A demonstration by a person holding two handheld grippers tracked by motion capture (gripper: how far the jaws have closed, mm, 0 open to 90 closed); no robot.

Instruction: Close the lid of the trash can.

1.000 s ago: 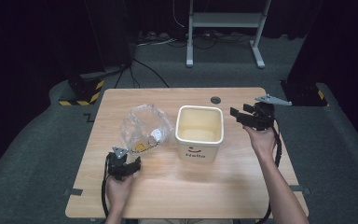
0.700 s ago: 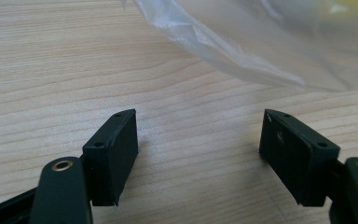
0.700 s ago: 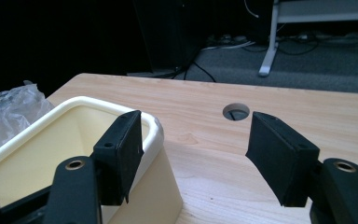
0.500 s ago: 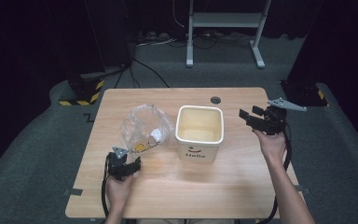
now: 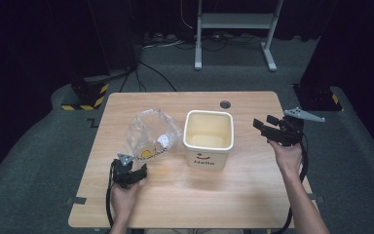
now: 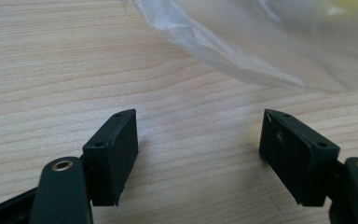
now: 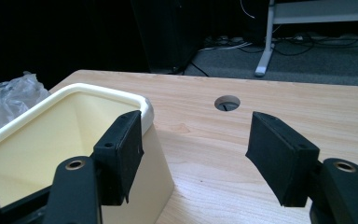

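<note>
A crumpled clear plastic bag (image 5: pixel 151 134) with yellow and white bits inside lies left of centre on the wooden table (image 5: pixel 253 190). Beside it on the right stands an open cream bin (image 5: pixel 208 136), with nothing visible inside. My left gripper (image 5: pixel 137 171) rests low on the table just below the bag, open, with nothing between its jaws. In the left gripper view the left gripper (image 6: pixel 199 119) faces the bag's edge (image 6: pixel 261 42) a short way ahead. My right gripper (image 5: pixel 264 124) hovers right of the bin, open and holding nothing. In the right gripper view the right gripper (image 7: pixel 198 119) looks past the bin's rim (image 7: pixel 98 93).
A round cable hole (image 5: pixel 225 104) sits near the table's far edge. Beyond the table are a dark floor, cables and a metal stand (image 5: pixel 233 29). Bare wood lies along the table's near side and right of the bin.
My right gripper has shifted a little to the right, away from the bin, staying open. The left gripper, the bag and the bin have not moved.
</note>
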